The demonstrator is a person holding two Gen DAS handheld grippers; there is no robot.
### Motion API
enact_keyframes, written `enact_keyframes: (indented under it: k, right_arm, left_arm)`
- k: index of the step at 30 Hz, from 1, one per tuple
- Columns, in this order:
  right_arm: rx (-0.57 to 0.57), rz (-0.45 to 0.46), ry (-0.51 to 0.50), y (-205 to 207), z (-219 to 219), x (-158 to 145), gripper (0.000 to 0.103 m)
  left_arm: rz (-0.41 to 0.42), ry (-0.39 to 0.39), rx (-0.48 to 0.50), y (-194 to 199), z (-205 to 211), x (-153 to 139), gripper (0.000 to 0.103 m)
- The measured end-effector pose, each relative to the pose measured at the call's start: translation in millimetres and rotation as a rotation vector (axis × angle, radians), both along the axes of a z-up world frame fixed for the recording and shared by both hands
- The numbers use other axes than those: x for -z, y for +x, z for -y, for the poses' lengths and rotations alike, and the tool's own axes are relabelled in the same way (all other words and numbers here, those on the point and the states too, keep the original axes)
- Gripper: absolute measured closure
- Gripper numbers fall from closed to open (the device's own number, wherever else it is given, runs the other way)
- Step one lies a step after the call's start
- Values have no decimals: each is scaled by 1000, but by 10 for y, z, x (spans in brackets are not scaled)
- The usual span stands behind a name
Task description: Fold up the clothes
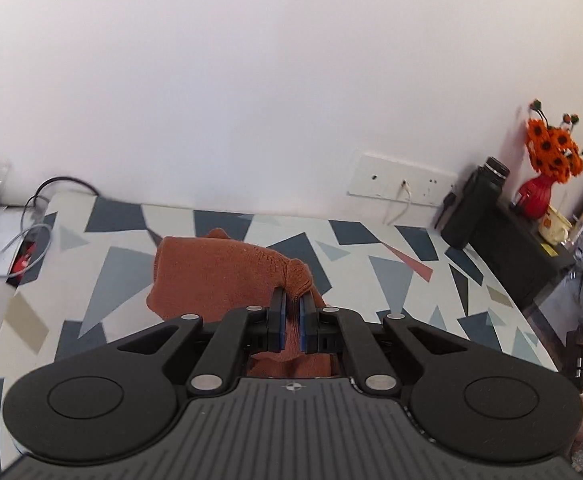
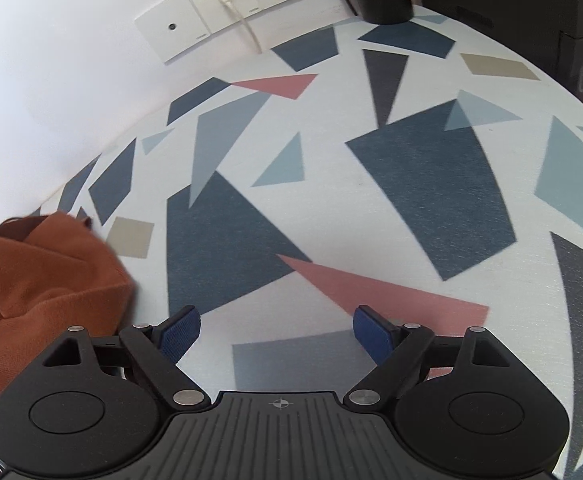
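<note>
A rust-orange knitted garment point(image 1: 219, 276) lies bunched on the patterned tablecloth point(image 1: 371, 276). My left gripper point(image 1: 291, 300) is shut on a pinched fold of that garment, which is lifted off the table; more of the knit hangs below between the arms. In the right wrist view the same garment point(image 2: 47, 276) is at the far left, blurred. My right gripper point(image 2: 277, 324) stands open over bare tablecloth point(image 2: 411, 184), with nothing between its blue pads point(image 2: 181, 334).
A white wall with a socket strip point(image 1: 401, 182) backs the table. A black appliance point(image 1: 473, 204) and a red vase of orange flowers point(image 1: 547, 168) stand at the far right on a dark cabinet. Cables point(image 1: 31, 220) hang at the left edge.
</note>
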State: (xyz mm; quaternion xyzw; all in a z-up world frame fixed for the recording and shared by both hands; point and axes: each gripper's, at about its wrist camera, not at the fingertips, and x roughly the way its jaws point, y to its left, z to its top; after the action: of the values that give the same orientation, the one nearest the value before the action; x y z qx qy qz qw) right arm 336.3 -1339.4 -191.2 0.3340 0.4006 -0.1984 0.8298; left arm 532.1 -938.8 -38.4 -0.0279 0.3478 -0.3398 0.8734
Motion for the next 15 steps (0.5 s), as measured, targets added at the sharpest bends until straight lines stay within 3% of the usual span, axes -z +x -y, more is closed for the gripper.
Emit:
enact_keyframes:
  k: [5,7,9,11,15]
  right_arm:
    - [-88,13,-4,248,-214,-74,21]
    - [-140,18,-13,370,-364,-114,21]
    - [-188,17,-29,477,-514,-150,21]
    - [-225,9,-53,551,-642,-173,21]
    - [-261,-17,-85,629,-825,-195,20]
  left_arm:
    - [-124,36,-124,75,-367,388,93]
    - [-165,46,-158,76,-489,529,85]
    - [-201,42,-183,42,-629,653,61]
    - [-216,45,-183,-26,-702,708,48]
    - [-237,69,-158,-167,-844,796,34]
